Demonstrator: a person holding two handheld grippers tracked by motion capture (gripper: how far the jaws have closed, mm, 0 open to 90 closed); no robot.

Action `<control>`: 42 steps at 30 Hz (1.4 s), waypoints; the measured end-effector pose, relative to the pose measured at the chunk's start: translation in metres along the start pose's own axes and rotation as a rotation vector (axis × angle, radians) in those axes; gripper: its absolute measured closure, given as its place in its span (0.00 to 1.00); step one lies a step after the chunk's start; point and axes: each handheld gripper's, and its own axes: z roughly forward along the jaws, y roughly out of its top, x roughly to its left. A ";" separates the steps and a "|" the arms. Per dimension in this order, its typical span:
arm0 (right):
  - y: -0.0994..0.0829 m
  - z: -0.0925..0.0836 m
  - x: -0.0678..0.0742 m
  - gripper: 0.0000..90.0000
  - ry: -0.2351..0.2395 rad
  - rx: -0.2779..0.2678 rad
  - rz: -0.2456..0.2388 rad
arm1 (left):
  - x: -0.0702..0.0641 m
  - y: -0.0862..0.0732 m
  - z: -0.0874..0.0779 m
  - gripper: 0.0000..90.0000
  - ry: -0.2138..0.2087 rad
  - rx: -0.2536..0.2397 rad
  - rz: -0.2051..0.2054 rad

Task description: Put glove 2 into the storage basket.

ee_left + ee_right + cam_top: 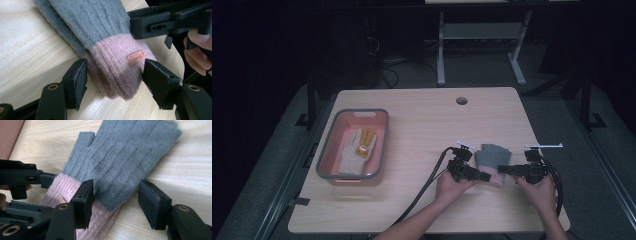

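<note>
1. On the light wooden table (422,130) in front of me lies a knitted glove (493,159), grey in the hand and fingers with a pink ribbed cuff (117,65); it sits near the table's right front part, between my two hands.
2. My left gripper (115,75) has its jaws spread wide, one on each side of the pink cuff, neither pad pressing in. A small orange label (135,58) is sewn on the cuff just by the right-hand jaw.
3. My right gripper (116,195) is also wide open, its jaws set over the grey part of the glove close to where the grey meets the pink, one jaw above the cuff edge and the other over bare table.
4. The two grippers point toward each other, close together across the cuff.
5. Well apart at the table's left stands a pink tub with a grey rim (384,135), holding a pale glove with yellow parts (359,147).
</note>
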 end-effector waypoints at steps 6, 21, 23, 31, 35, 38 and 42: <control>-0.005 0.004 -0.002 0.55 0.039 -0.013 0.054 | 0.000 -0.001 0.000 0.44 0.004 -0.011 -0.006; -0.011 0.006 -0.004 0.71 0.092 -0.036 0.101 | 0.009 -0.005 -0.001 0.52 -0.065 -0.030 -0.144; -0.010 0.006 -0.003 0.74 0.090 -0.031 0.099 | 0.009 -0.005 0.000 0.54 -0.068 -0.033 -0.142; -0.006 0.004 0.003 0.81 0.077 -0.014 0.092 | 0.009 -0.005 0.000 0.67 -0.059 -0.056 -0.125; -0.005 0.002 0.004 0.82 0.093 -0.013 0.098 | 0.009 -0.005 -0.004 0.68 -0.057 -0.053 -0.110; -0.004 0.001 0.006 0.82 0.103 -0.014 0.091 | 0.009 -0.004 -0.007 0.69 -0.057 -0.057 -0.100; 0.000 0.002 0.014 0.82 0.098 -0.010 0.071 | 0.011 -0.004 -0.016 0.69 -0.060 -0.065 -0.098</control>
